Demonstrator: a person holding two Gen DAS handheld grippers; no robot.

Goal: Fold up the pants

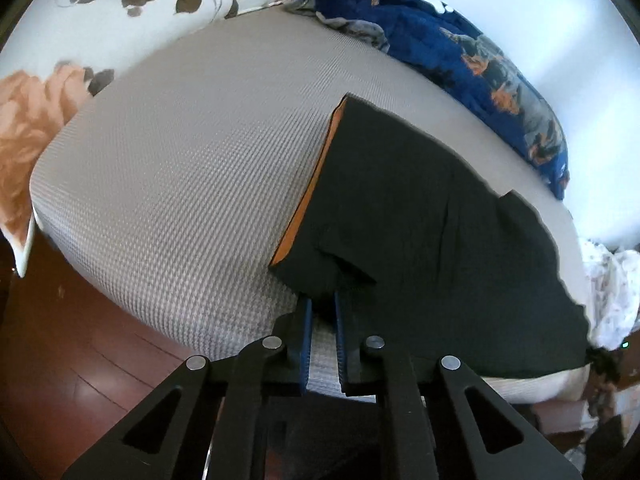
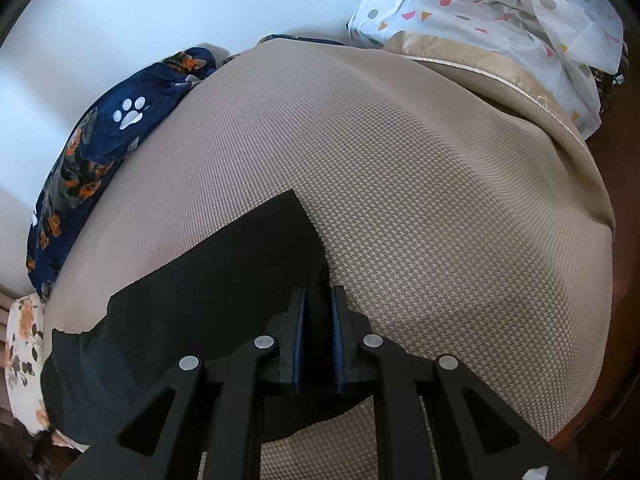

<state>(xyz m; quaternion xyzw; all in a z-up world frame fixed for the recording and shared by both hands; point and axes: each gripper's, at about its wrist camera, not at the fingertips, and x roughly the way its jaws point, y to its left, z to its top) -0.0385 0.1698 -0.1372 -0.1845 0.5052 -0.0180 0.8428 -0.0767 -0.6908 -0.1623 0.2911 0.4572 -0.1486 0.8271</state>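
You get bright daylight in both views, wall [image 1: 520, 20] blown out to bluish-white, glare streaks on the floor [image 1: 92, 384], black pants [image 1: 420, 208] swallowing detail, strong fisheye curving at dark rims, focus crisp on the mattress weave [image 2: 400, 168].

Matt black cloth pants [image 1: 420, 216] on a waffle-textured woven bed cover [image 1: 180, 200]; glossy reddish wooden floor [image 1: 80, 360]; fleecy navy blanket [image 2: 100, 132]; matt black plastic tongs [image 1: 322, 300].
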